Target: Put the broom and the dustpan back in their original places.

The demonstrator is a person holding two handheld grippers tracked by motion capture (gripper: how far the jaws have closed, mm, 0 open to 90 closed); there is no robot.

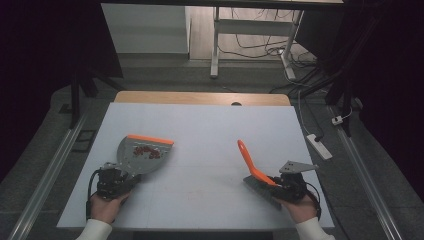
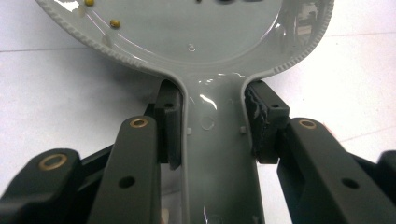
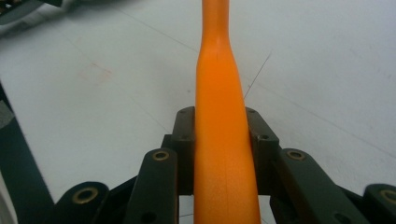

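Dustpan (image 1: 141,154) with red bits (image 1: 145,150), well apart from brush (image 1: 251,164).

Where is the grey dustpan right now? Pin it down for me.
In the high view the dustpan sits on the left side of the white table, its handle clamped in the left gripper, small red bits in its tray.

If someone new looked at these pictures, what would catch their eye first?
Probably the orange brush handle sticking up at the table's right, clamped in the right gripper. Next, the grey dustpan at the left, held by its handle in the left gripper, with red bits lying in it.
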